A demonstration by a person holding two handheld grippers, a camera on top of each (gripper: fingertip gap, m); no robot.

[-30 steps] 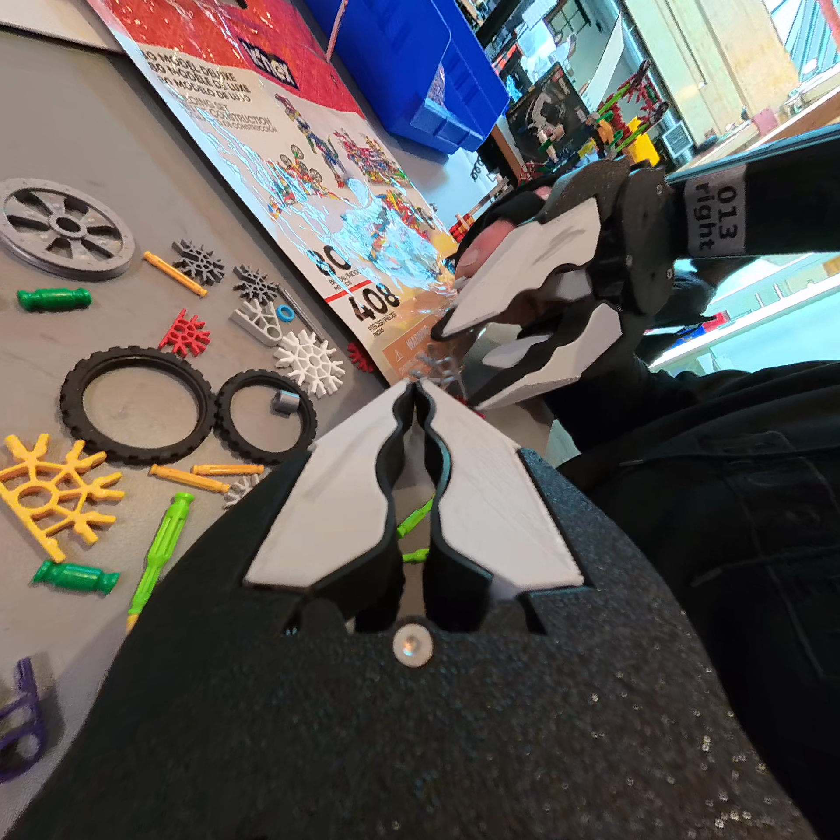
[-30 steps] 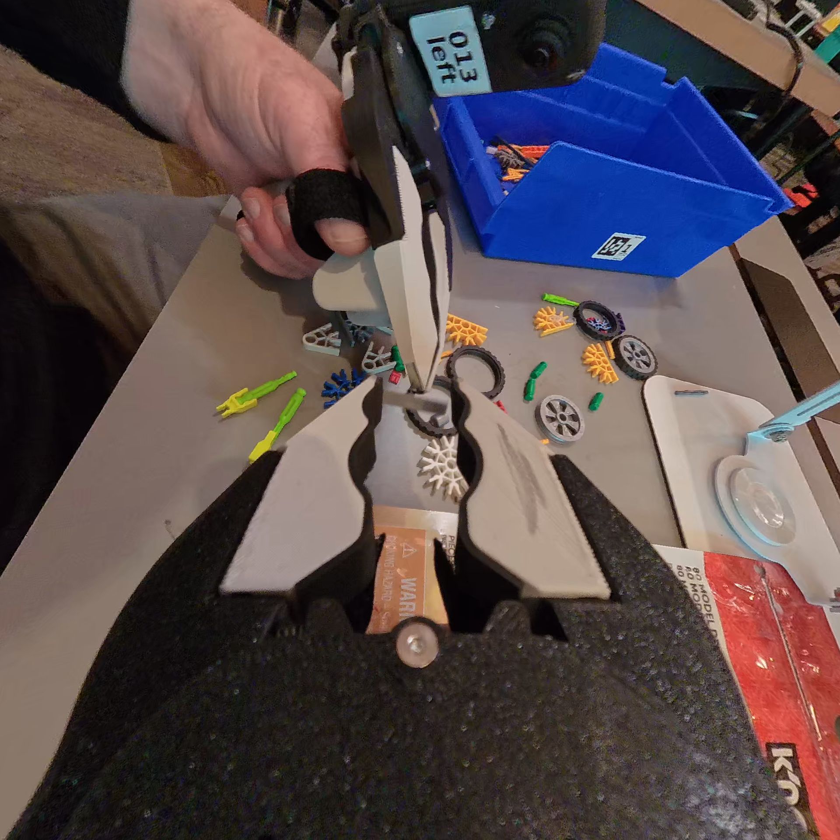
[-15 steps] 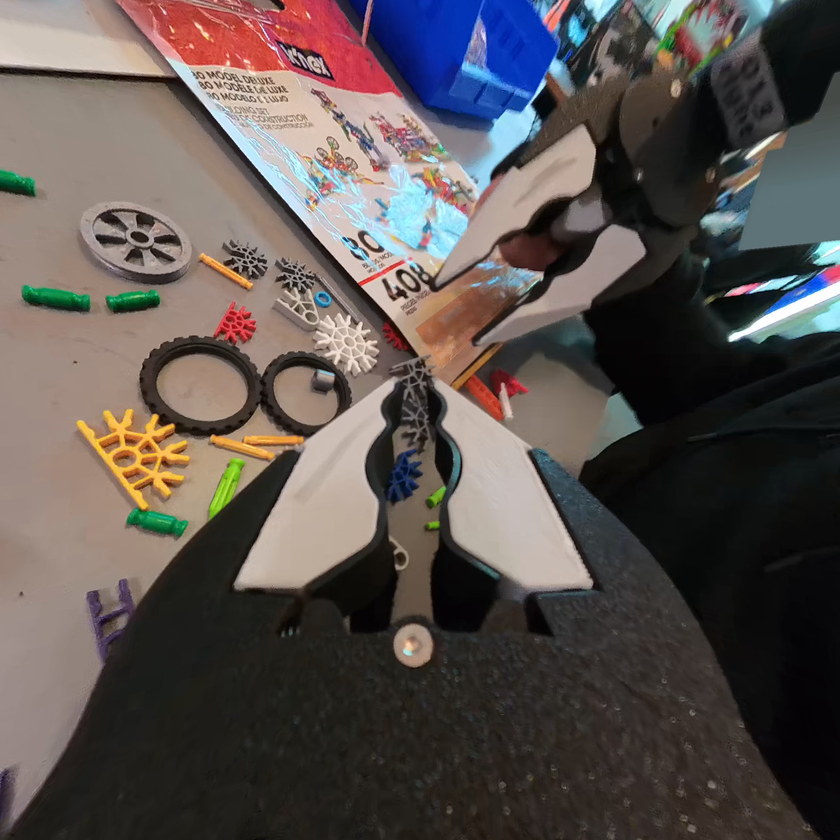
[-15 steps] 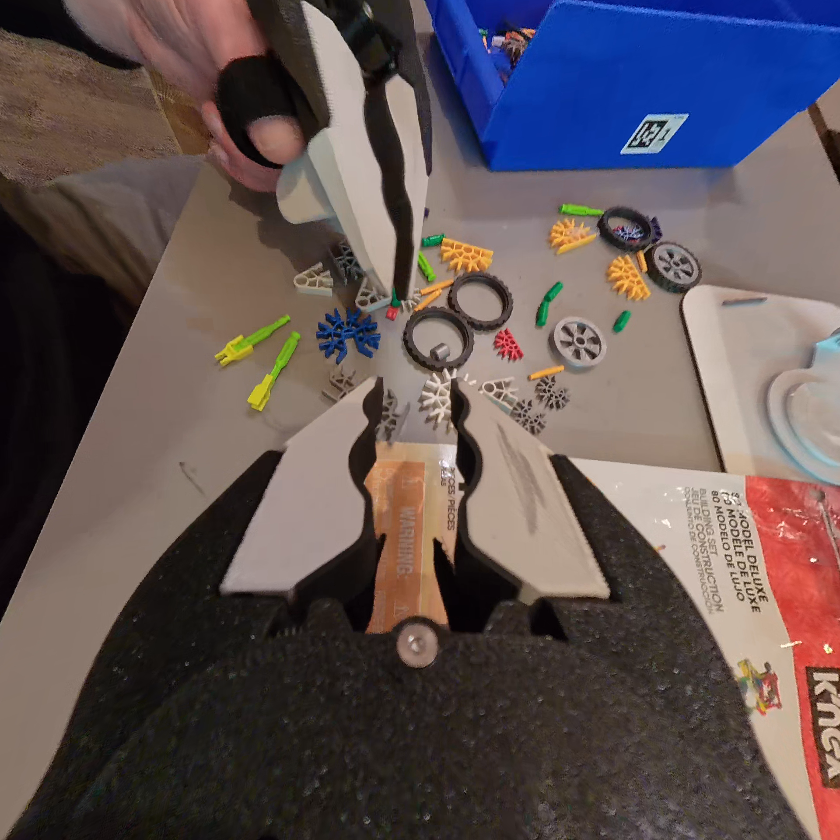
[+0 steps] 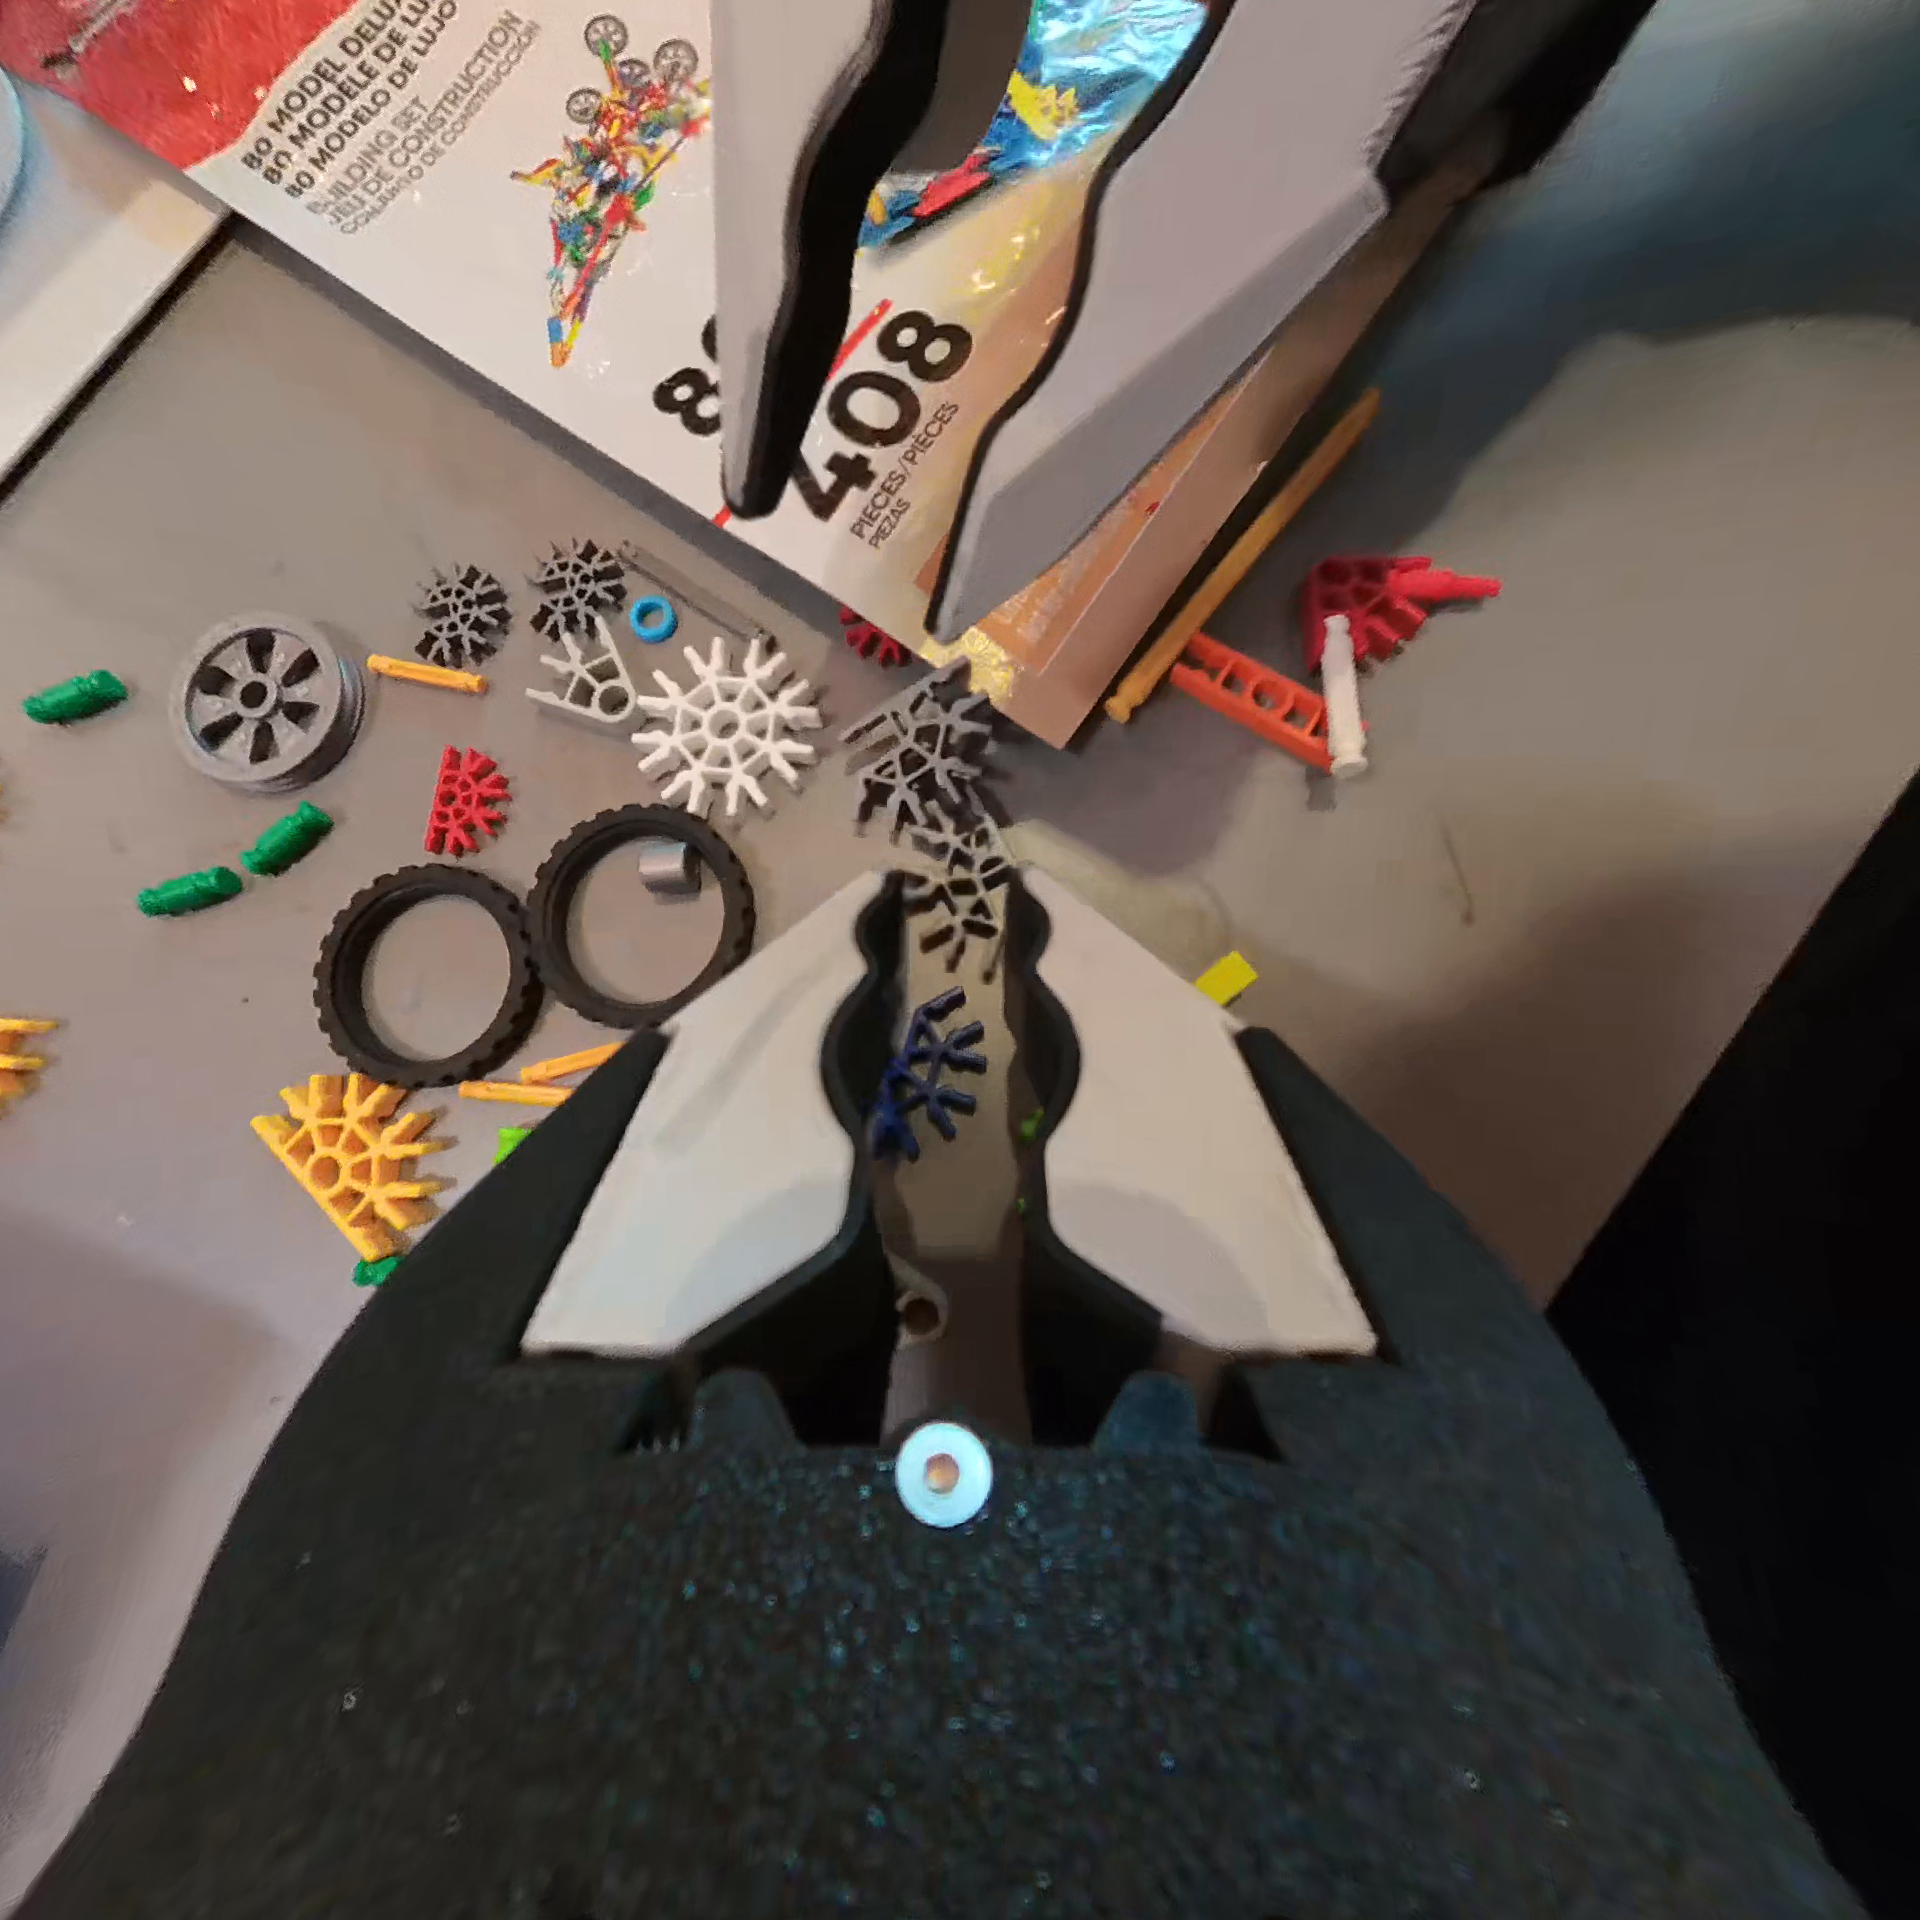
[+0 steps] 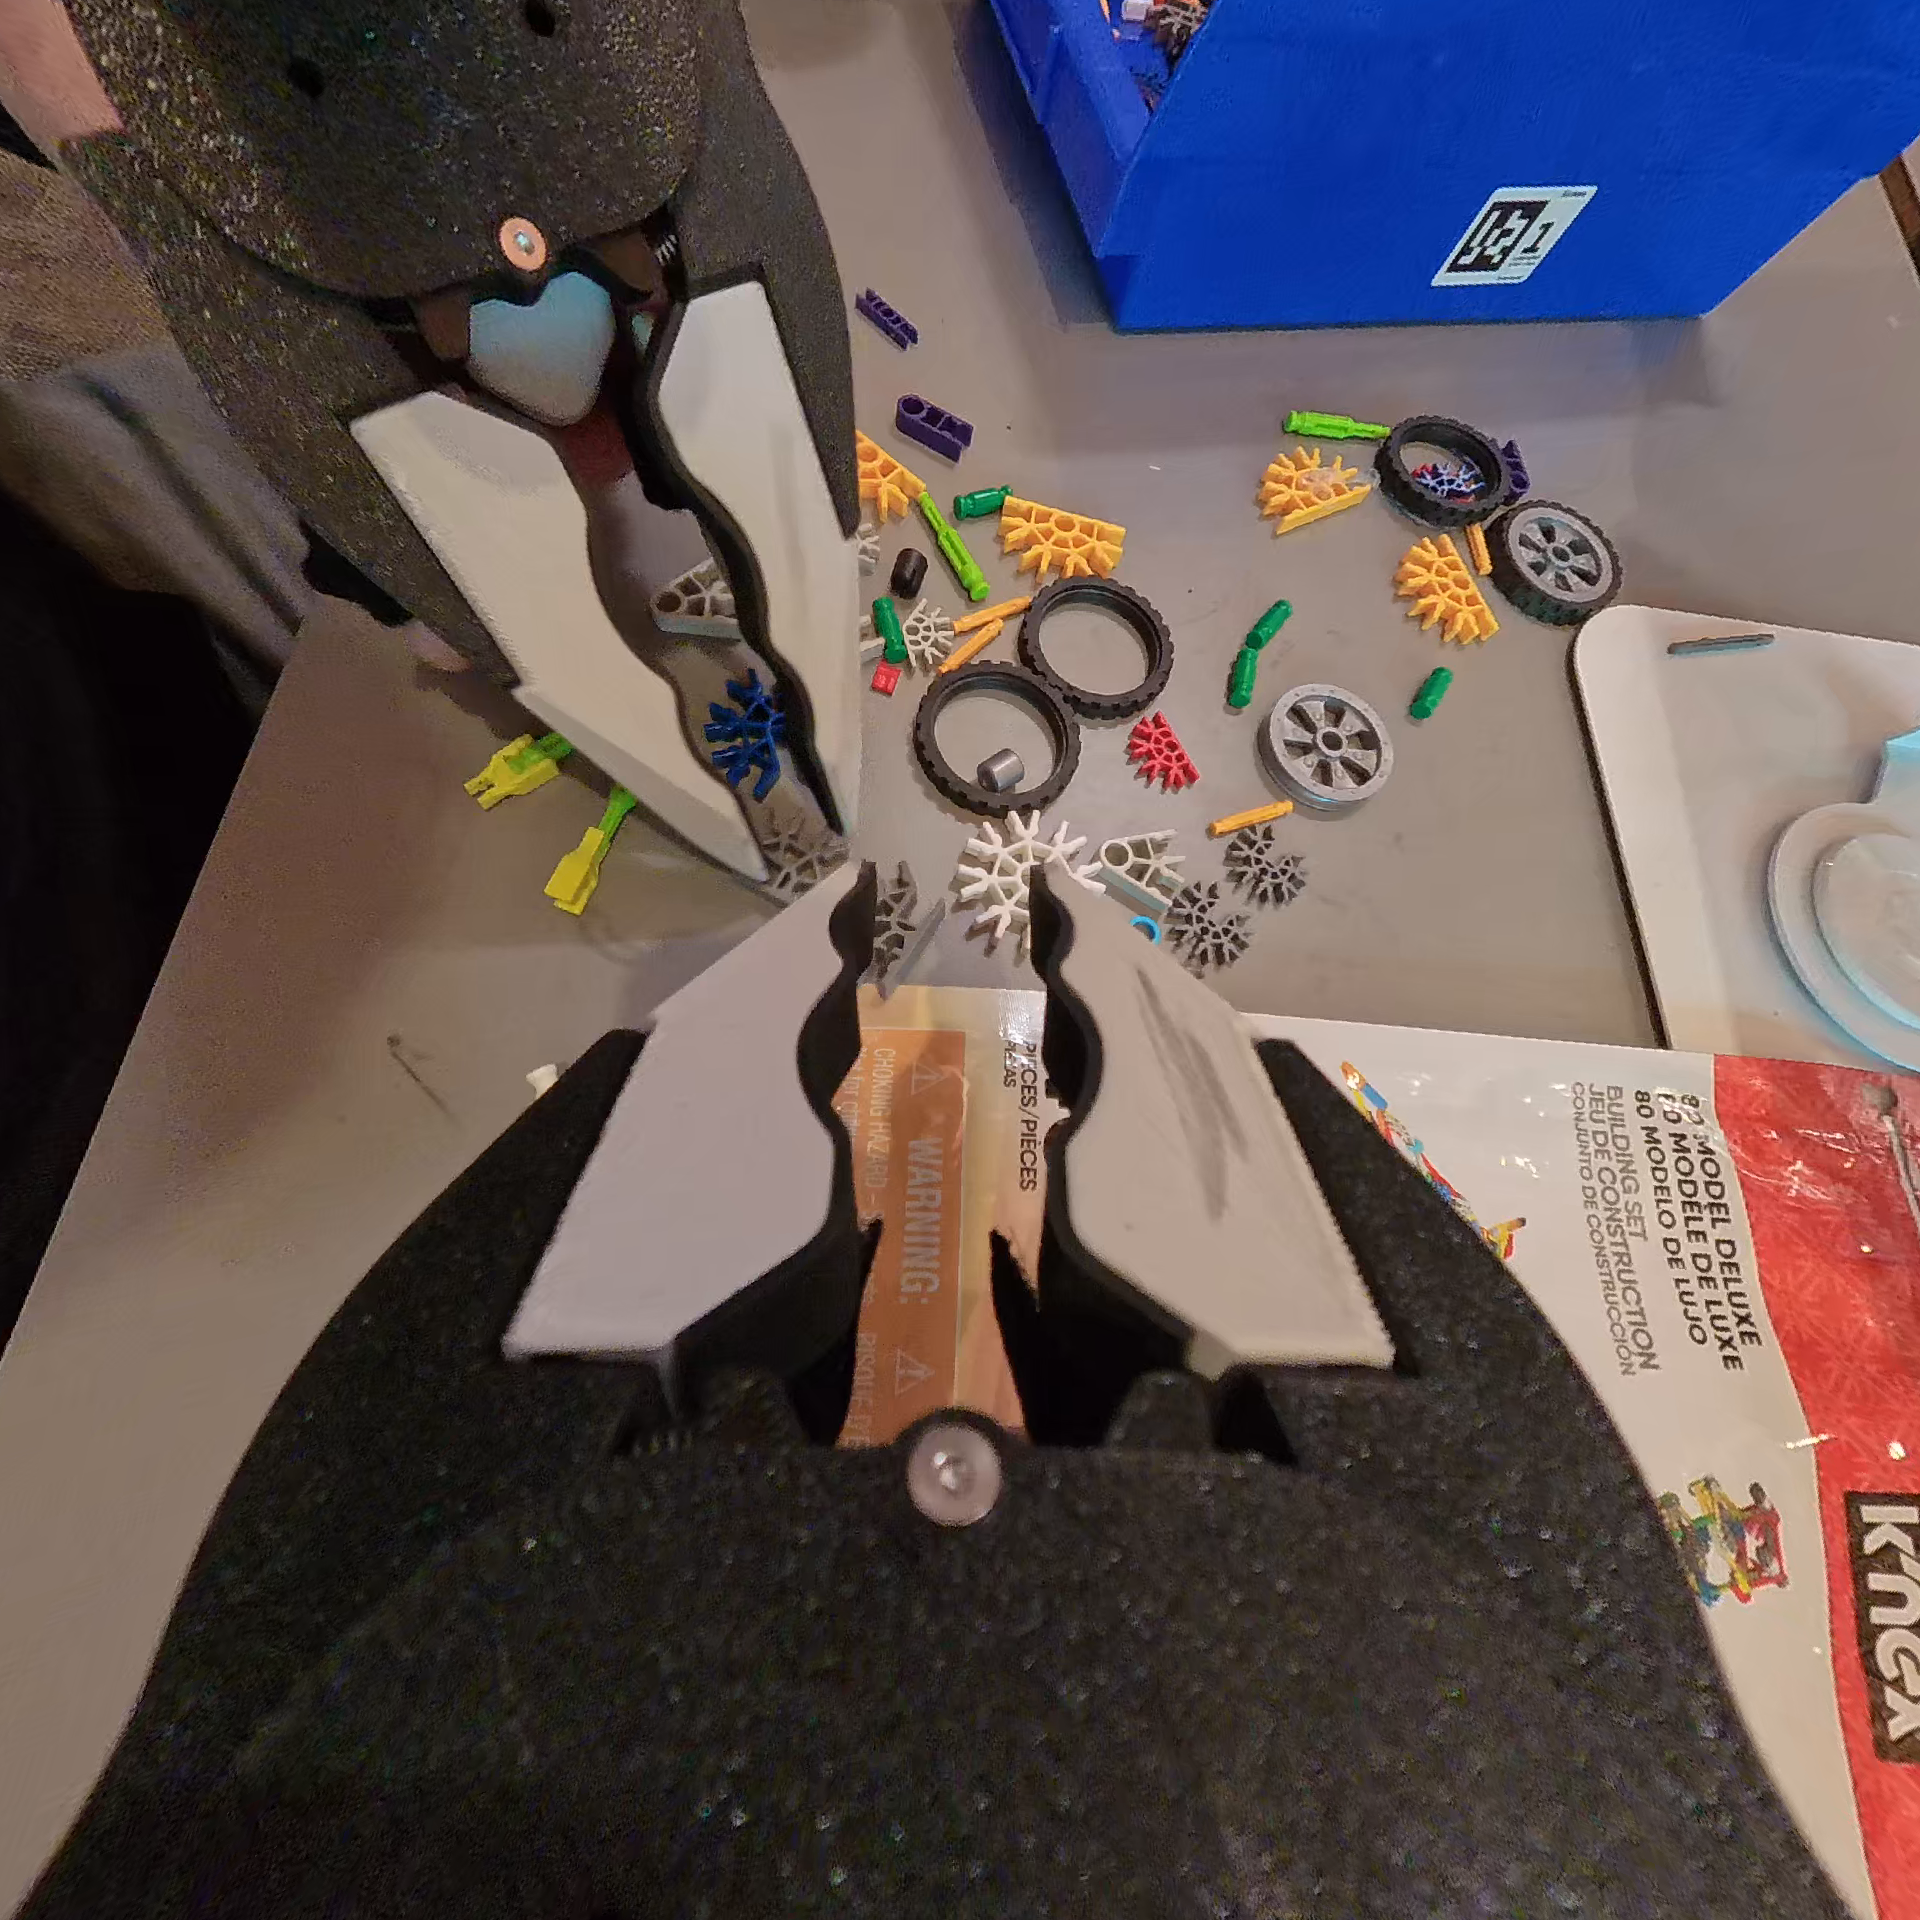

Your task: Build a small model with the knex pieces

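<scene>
My left gripper [image 5: 954, 883] is down at the grey table with its fingers slightly apart. A dark grey snowflake connector [image 5: 961, 920] lies flat between its tips; it also shows in the right wrist view [image 6: 798, 857]. A blue connector [image 5: 925, 1070] lies farther back between the fingers. My right gripper [image 6: 948, 883] is open and empty over the corner of a printed plastic bag [image 6: 1558, 1195]. Its tips frame a second grey connector [image 6: 891, 914] and a white snowflake connector [image 6: 1013, 868]. The two grippers point at each other, tips close together.
Two black tyres [image 6: 1153, 623], a grey wheel hub [image 6: 1330, 743] and several small yellow, green and red pieces lie scattered. A blue bin [image 6: 1455, 156] stands behind, a white board [image 6: 1714, 831] to the right. An orange ladder piece [image 5: 1257, 696] lies near the table edge. My left gripper's tips are some 6 cm from the orange ladder piece [image 5: 1257, 696].
Both grippers came down from mid-air to the table. My left gripper, shut on a grey piece a second ago, has parted its fingers. My right gripper stayed open.
</scene>
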